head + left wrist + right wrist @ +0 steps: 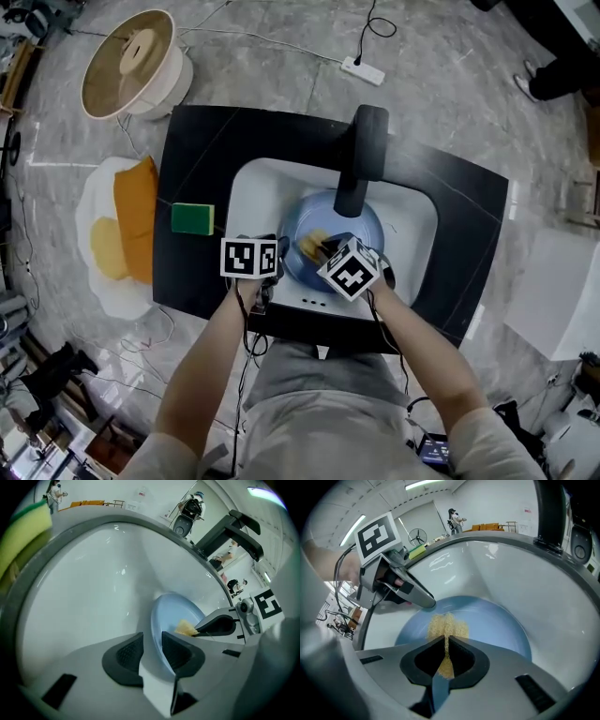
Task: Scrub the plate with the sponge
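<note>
Grey left claw and right claw bear black-and-white marker cubes.

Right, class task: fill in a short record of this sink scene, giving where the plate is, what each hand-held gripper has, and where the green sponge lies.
Plate: blue, in the white sink, below the black faucet
Left hand-held gripper: open, plate rim between its jaws
Right hand-held gripper: shut on a yellow scrub pad, above the plate
Green sponge: on the black counter, left of the sink
</note>
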